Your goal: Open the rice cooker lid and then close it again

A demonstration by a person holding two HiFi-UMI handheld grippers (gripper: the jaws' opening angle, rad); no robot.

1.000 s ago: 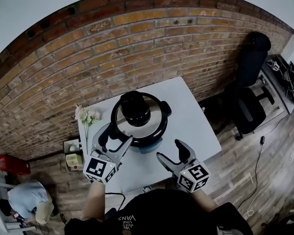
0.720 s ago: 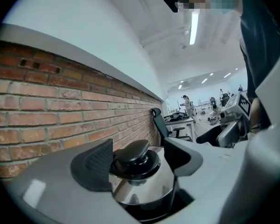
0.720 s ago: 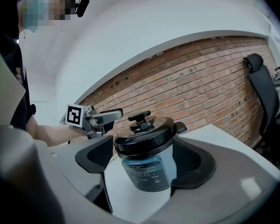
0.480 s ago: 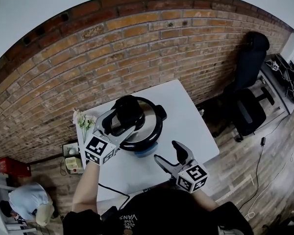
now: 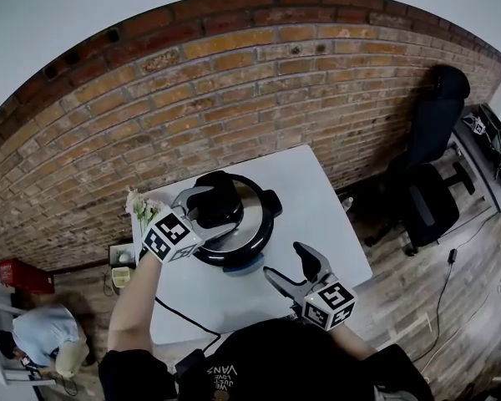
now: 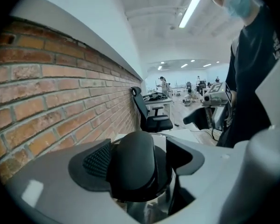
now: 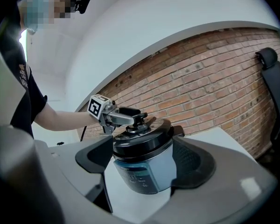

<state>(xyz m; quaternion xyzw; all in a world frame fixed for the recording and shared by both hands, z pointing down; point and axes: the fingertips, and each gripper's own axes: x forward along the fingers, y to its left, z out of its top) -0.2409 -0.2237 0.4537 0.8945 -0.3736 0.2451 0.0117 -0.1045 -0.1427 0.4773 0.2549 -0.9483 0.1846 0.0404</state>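
Note:
The rice cooker [image 5: 249, 234] stands on the white table [image 5: 317, 215], lid down, with a silvery lid [image 7: 151, 129] and a blue-grey body [image 7: 144, 174]. My left gripper [image 5: 210, 214] reaches over the lid from the left, and the black lid knob [image 6: 133, 169] sits between its jaws. Those jaws have just been opening; a gap shows at the right pad [image 6: 183, 154], so they stand open around the knob. My right gripper [image 5: 287, 262] hovers open and empty at the table's near side, a little short of the cooker. The right gripper view shows the left gripper [image 7: 130, 119] at the knob.
A small bunch of flowers [image 5: 142, 207] stands at the table's left edge. The brick wall [image 5: 234, 82] runs right behind the table. A black office chair [image 5: 430, 182] is on the right. A person [image 5: 42, 341] crouches on the floor at lower left, near a red box [image 5: 21, 278].
My left gripper has moved from the cooker's near left side up over the lid, and the knob now sits between its jaws. The right gripper has barely shifted.

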